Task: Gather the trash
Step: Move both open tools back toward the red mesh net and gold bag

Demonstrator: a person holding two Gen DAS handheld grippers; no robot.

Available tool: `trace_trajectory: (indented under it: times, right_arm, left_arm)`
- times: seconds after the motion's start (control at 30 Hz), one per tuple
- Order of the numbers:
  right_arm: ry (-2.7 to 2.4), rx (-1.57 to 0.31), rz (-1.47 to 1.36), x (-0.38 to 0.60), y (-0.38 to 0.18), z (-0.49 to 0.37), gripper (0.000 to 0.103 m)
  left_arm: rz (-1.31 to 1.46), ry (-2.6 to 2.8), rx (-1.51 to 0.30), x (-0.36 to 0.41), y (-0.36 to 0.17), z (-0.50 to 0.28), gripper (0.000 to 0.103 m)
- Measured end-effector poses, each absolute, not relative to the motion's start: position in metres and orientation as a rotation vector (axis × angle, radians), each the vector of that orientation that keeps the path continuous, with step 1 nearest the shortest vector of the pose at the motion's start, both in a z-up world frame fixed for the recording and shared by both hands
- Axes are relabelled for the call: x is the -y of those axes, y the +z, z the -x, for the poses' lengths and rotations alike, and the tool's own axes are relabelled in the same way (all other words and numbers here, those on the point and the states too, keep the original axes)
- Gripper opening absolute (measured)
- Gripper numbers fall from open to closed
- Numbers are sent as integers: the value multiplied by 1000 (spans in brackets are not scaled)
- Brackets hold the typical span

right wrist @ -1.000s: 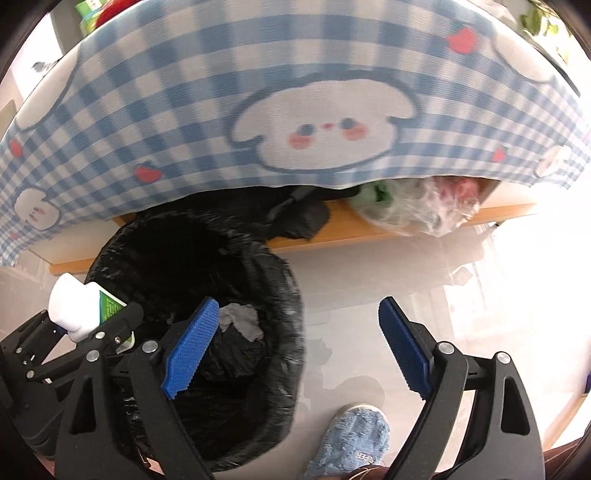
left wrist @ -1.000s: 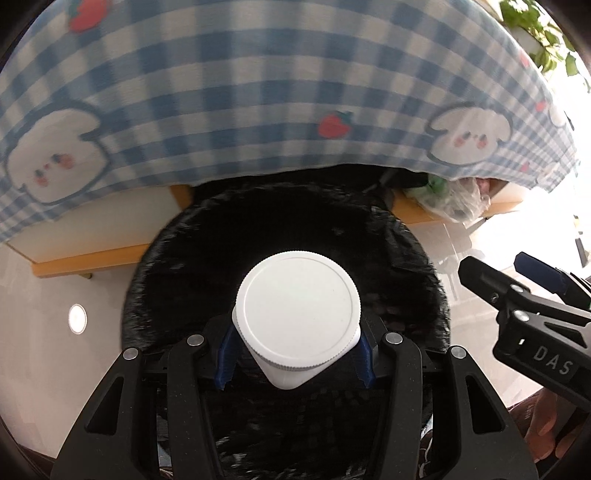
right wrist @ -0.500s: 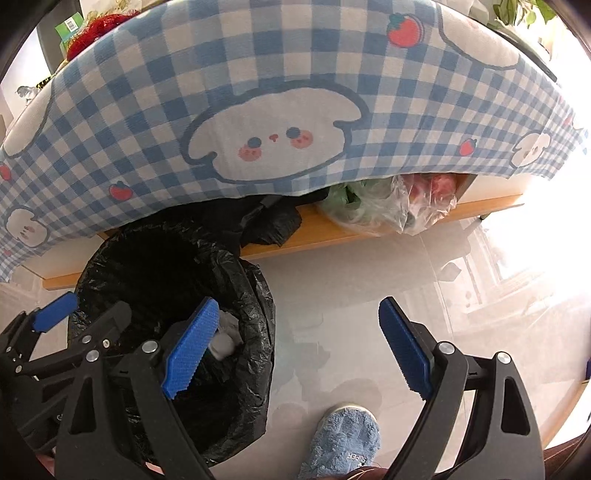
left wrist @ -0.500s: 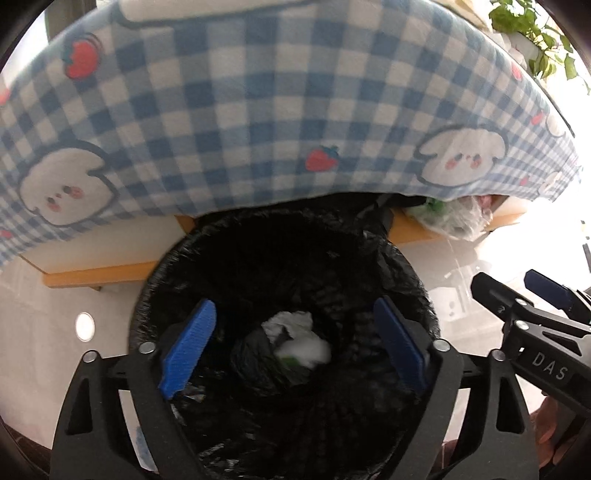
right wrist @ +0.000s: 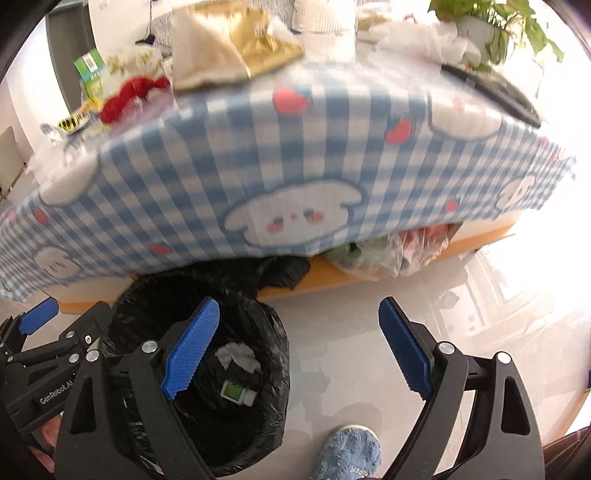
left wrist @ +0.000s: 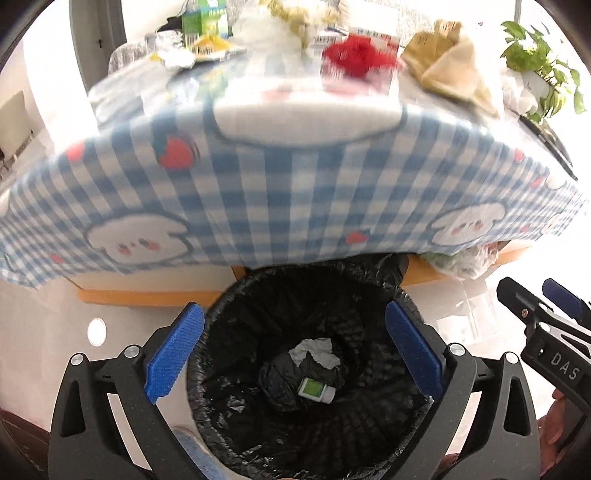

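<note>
A black-lined trash bin (left wrist: pixel 221 317) (right wrist: pixel 275 343) stands on the floor under the table edge. Inside it lies a small white bottle with a green label (left wrist: pixel 317 389) (right wrist: pixel 238 392), beside crumpled white paper (left wrist: pixel 314 350) (right wrist: pixel 238 356). My left gripper (left wrist: pixel 293 354) hangs above the bin, its jaws still opening and nothing between them. My right gripper (right wrist: pixel 299 349) is open and empty, right of the bin over the floor. On the table lie more scraps: a red clump (left wrist: pixel 356 55) (right wrist: pixel 135 90), a green carton (left wrist: pixel 205 18) (right wrist: pixel 88 68) and a tan bag (left wrist: pixel 448 61) (right wrist: pixel 229 40).
A blue checked tablecloth (left wrist: pixel 280 192) (right wrist: pixel 258 166) hangs over the table edge. A clear plastic bag (right wrist: pixel 391 254) sits on the wooden shelf (right wrist: pixel 332 284) below. A potted plant (right wrist: pixel 484 22) and a dark flat object (right wrist: pixel 491 86) are at the table's right. A blue slipper (right wrist: pixel 347 456) is by the bin.
The left gripper opened and let the white bottle drop into the bin. Both grippers then rose, bringing the tabletop and its litter into view.
</note>
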State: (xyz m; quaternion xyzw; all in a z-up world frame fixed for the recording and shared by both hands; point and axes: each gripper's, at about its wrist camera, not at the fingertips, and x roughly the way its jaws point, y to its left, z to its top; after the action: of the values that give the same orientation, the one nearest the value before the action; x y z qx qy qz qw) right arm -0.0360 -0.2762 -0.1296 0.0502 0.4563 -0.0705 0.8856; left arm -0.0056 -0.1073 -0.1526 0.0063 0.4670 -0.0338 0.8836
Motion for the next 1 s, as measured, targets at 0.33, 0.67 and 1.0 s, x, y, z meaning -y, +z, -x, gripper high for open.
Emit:
trace_trajectory:
  times: [0.33,0.67,1.0]
  right_arm:
    - [-144,-859,-87,269,-79,26,85]
    - [-112,-794,-56,268,-39,-6,85]
    - [-76,-758,-21,271,-13,-45,85]
  left_arm:
    - [-2,-132,-940,103,-95,4,97]
    - [-23,-133,-894,102,-54,-27,97]
    - [22,-159,-912,104,-47,-71,97]
